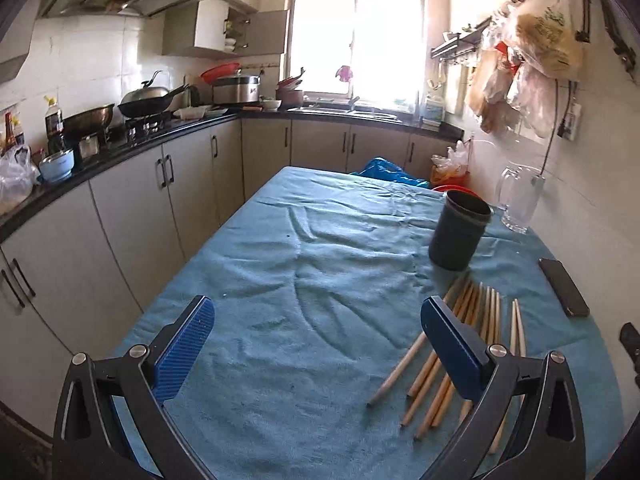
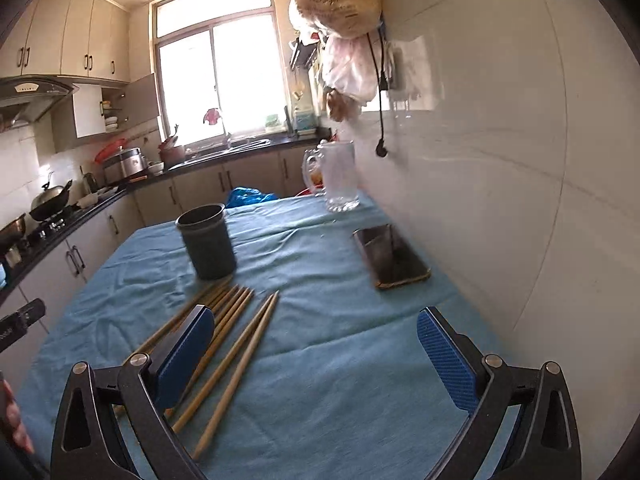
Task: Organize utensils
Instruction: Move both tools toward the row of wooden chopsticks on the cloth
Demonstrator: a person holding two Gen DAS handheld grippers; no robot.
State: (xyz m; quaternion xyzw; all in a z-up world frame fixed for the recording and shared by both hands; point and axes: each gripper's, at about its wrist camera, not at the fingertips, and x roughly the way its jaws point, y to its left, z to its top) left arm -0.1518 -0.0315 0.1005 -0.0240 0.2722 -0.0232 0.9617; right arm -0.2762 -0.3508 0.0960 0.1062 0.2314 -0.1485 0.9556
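Left wrist view: bare blue tablecloth (image 1: 304,264) spreads wide between the open, empty left gripper (image 1: 316,344); wooden chopsticks (image 1: 452,360) lie at its right finger, near the dark cup (image 1: 458,236). The right gripper (image 2: 312,354), also spread empty, has chopsticks (image 2: 236,344) by its left finger, a phone (image 2: 390,256) far right.

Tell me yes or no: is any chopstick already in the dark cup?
No, the chopsticks all lie on the cloth in front of the dark cup.

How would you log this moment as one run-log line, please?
left claw open, empty | right claw open, empty | chopsticks on cloth | holder upright
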